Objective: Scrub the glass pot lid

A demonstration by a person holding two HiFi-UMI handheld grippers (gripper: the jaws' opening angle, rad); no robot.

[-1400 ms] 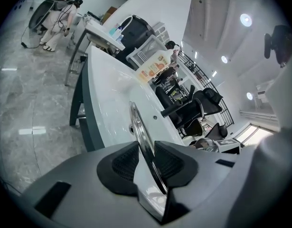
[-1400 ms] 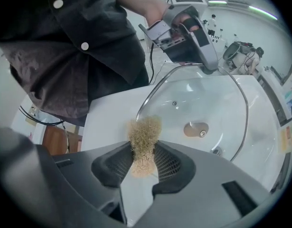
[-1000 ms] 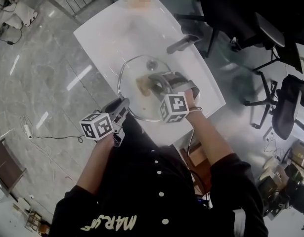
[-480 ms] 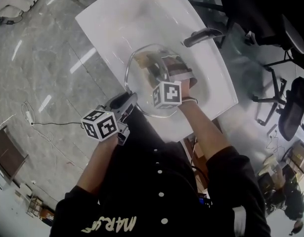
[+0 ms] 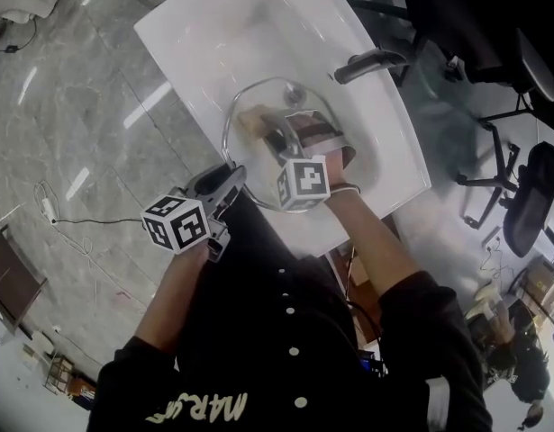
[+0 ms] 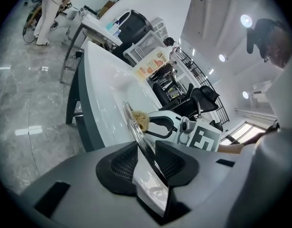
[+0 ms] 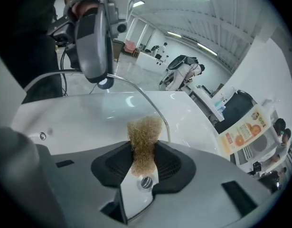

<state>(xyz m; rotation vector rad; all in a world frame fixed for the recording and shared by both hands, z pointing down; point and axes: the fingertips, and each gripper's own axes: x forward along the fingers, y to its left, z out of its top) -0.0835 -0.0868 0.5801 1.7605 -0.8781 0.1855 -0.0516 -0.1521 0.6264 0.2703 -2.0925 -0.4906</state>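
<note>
The glass pot lid (image 5: 245, 156) is clear with a silvery rim. The scrubber (image 7: 145, 134) is straw-gold. The table (image 5: 213, 34) is glossy white and the floor (image 5: 69, 106) is veined grey. The right gripper (image 7: 144, 152) is grey with black ribbed pads, and its marker cube (image 5: 303, 184) has black squares on white. The person's top (image 5: 286, 349) is black with white buttons.

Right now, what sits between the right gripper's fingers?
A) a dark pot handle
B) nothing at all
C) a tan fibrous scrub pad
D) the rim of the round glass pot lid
C: in the right gripper view, the right gripper has its fingers closed on the tan fibrous scrub pad, whose tuft sticks out past them.
</note>
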